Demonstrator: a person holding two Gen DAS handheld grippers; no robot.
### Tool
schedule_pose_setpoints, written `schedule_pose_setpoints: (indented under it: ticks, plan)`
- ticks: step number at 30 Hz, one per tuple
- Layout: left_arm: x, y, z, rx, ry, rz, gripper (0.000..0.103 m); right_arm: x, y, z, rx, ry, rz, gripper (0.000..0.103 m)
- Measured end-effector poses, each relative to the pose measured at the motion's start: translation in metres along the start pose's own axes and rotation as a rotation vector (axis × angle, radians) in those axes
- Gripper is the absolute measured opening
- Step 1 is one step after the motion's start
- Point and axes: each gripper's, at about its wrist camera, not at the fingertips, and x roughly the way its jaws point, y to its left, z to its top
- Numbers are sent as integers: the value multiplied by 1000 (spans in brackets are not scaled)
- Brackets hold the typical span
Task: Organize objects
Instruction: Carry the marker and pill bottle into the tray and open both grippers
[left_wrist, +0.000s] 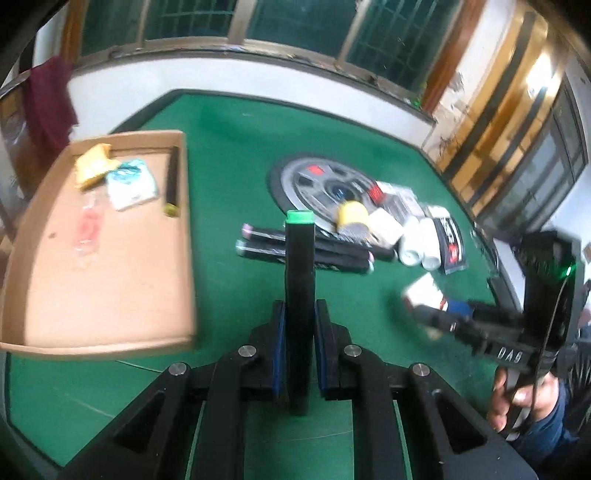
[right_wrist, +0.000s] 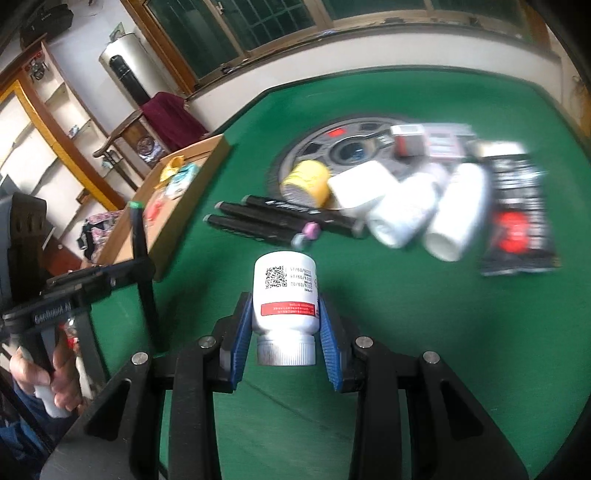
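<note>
a: what does the left hand-held gripper (left_wrist: 299, 332) have?

b: a black marker with a green cap (left_wrist: 300, 295), pinched low on its barrel between the blue pads, jaws fully closed on it. it stands almost upright, green cap up, above the green bench (left_wrist: 229, 155) and just right of the cardboard tray (left_wrist: 110, 266).

a: and the right hand-held gripper (right_wrist: 286, 321)?

b: clamped on a white pill bottle (right_wrist: 284, 295), jaws part way in, pads on both sides of the body just above the ribbed cap. the cap faces the camera and the base points away, so it lies along the fingers, off the bench.

a: how do they handle?

b: both look light and rigid. i'd judge the marker slim and smooth, so it may pivot if held off-centre; mid-barrel is the safer hold. the bottle is hard, glossy plastic, likely to slip or roll; the flat sides of the label give the best purchase.

a: the hands?

b: both point steeply down over the near bench, a hand (left_wrist: 524, 398) wrapping each grip. the rest of the pile, black markers (right_wrist: 266, 218), white bottles (right_wrist: 424, 214) and a yellow roll (right_wrist: 306, 181), lies far and right.
</note>
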Motion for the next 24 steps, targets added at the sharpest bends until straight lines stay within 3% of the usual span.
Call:
schedule_pose_setpoints:
  ticks: [8,15,24]
  plan:
    - [-29,51,13,-104,-91,31,12,20,44,8,-73,35,53,32]
    - [-44,98,14,-213,-152,1,12,35,86,23,-133,39,77,32]
    - [-52,152,37,-266,-173,99,12,74,152,58,-231,52,102,32]
